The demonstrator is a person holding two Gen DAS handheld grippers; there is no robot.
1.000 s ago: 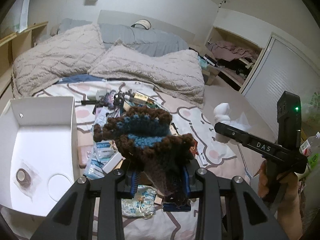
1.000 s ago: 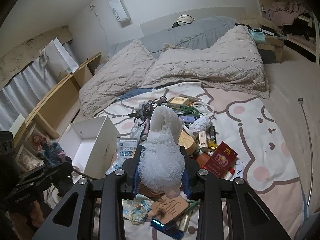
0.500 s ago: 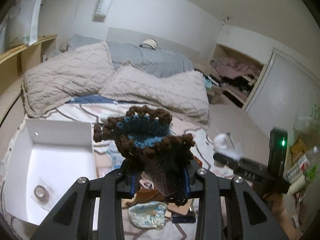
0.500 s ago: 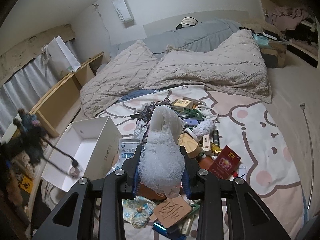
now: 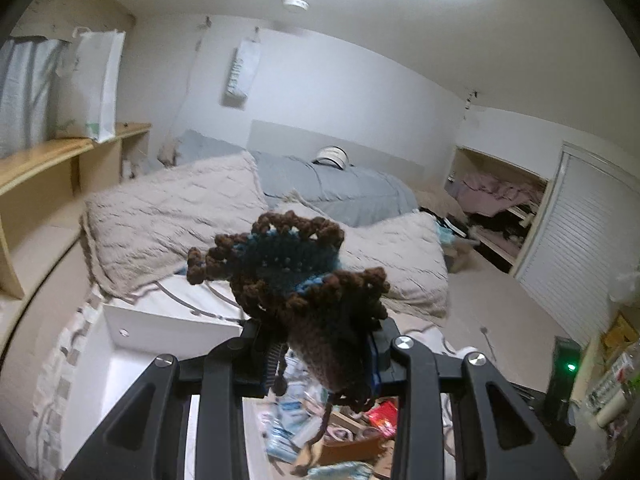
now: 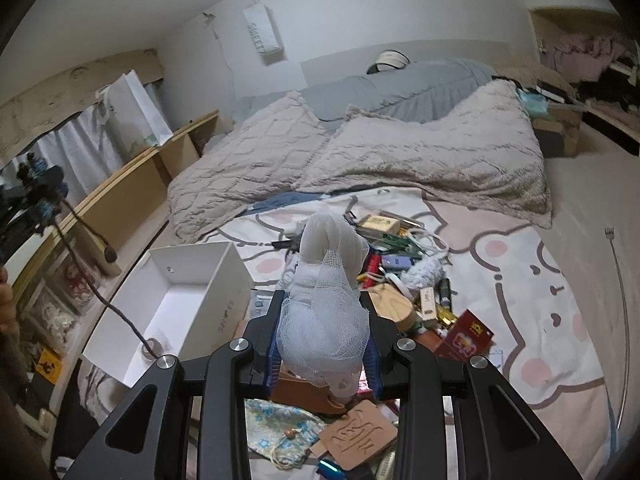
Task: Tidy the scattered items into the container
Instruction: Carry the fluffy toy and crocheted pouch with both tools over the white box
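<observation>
Left tool (image 5: 320, 354) is gripping a brown-and-blue crocheted piece (image 5: 292, 272), hanging above the white box (image 6: 188, 292) at nine o'clock on the bed (image 6: 540, 300). Right tool (image 6: 324, 344) is clamping a white mesh bundle (image 6: 328, 300) over the clutter pile (image 6: 404, 276) at center. Quilted pillows (image 6: 400, 168) are lying at twelve o'clock; wooden shelving (image 5: 48, 184) is lining the wall at nine.
</observation>
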